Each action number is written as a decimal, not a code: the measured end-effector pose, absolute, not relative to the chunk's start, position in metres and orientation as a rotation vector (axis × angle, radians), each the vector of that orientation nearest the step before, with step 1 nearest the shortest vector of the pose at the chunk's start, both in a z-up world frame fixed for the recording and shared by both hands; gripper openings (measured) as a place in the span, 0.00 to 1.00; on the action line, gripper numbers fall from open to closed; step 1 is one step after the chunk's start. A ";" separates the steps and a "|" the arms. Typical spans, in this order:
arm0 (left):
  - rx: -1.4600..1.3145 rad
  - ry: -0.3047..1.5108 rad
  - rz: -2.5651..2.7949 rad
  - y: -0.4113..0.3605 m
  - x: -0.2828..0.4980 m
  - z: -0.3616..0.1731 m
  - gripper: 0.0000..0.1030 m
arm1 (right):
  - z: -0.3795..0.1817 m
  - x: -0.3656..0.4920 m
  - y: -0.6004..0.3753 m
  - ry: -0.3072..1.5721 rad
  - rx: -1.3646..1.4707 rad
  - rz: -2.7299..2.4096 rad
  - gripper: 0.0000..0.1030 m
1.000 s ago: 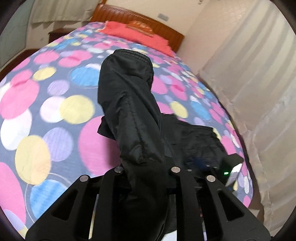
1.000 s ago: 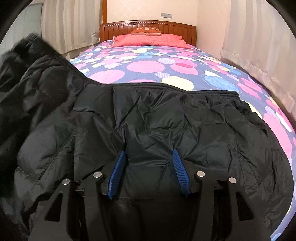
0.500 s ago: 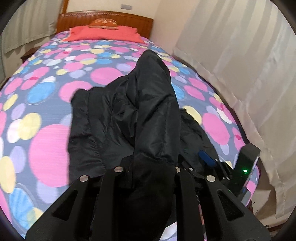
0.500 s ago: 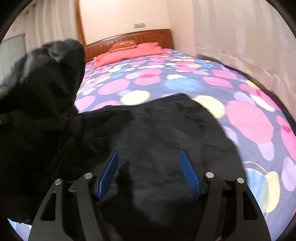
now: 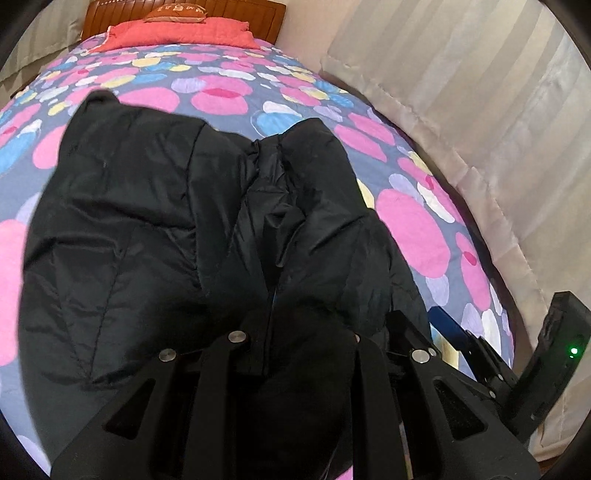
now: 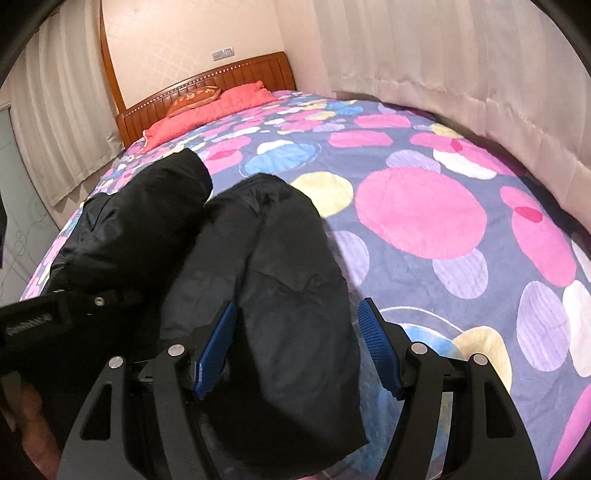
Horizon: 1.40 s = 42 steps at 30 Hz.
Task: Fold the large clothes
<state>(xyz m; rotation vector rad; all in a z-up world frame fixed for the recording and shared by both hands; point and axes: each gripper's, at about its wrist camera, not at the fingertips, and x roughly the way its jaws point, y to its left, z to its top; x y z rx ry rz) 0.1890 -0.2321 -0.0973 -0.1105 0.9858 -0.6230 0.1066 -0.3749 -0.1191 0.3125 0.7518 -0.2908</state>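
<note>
A black puffer jacket [image 5: 147,229] lies on the bed with the spotted quilt [image 5: 229,92]. One black sleeve [image 5: 317,206] lies folded over the jacket's right side. My left gripper [image 5: 295,332] is shut on the end of that sleeve, and cloth hides its fingertips. In the right wrist view the jacket [image 6: 280,258] lies near the bed's front edge. My right gripper [image 6: 299,332] is open, with its blue pads [image 6: 218,343] on either side of the jacket's right part and low over it. It shows at the right of the left wrist view [image 5: 480,354].
A red pillow [image 5: 177,33] and a wooden headboard [image 6: 221,85] are at the far end of the bed. Pale curtains [image 5: 480,110] hang close along the bed's right side. The quilt [image 6: 424,206] is bare to the right of the jacket.
My left gripper has carried the sleeve down and laid it over the jacket. My right gripper has swung to the right, staying open.
</note>
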 end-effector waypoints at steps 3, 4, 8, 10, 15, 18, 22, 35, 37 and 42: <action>-0.085 0.969 -0.615 -0.236 0.185 -0.098 0.15 | -0.120 0.104 -0.376 0.756 0.317 -0.288 0.65; -0.078 0.964 -0.612 -0.236 0.183 -0.096 0.15 | -0.120 0.104 -0.376 0.758 0.316 -0.288 0.65; -0.062 0.947 -0.592 -0.232 0.175 -0.083 0.18 | -0.117 0.100 -0.374 0.758 0.312 -0.290 0.66; -0.035 0.922 -0.579 -0.231 0.167 -0.072 0.24 | -0.115 0.098 -0.373 0.756 0.304 -0.294 0.65; -0.116 0.868 -0.631 -0.218 0.150 -0.042 0.60 | -0.104 0.092 -0.373 0.744 0.283 -0.302 0.65; -0.143 0.829 -0.661 -0.206 0.140 -0.023 0.60 | -0.094 0.089 -0.368 0.727 0.269 -0.301 0.65; -0.150 0.766 -0.627 -0.173 0.132 -0.007 0.65 | -0.081 0.091 -0.359 0.711 0.268 -0.276 0.66; -0.249 0.838 -0.338 -0.046 0.183 -0.064 0.73 | -0.060 0.147 -0.294 0.751 0.242 -0.144 0.77; -0.287 0.862 -0.348 -0.038 0.185 -0.077 0.73 | -0.068 0.157 -0.288 0.802 0.231 -0.141 0.77; -0.375 0.873 -0.394 -0.033 0.185 -0.097 0.79 | -0.095 0.165 -0.290 0.882 0.327 -0.099 0.77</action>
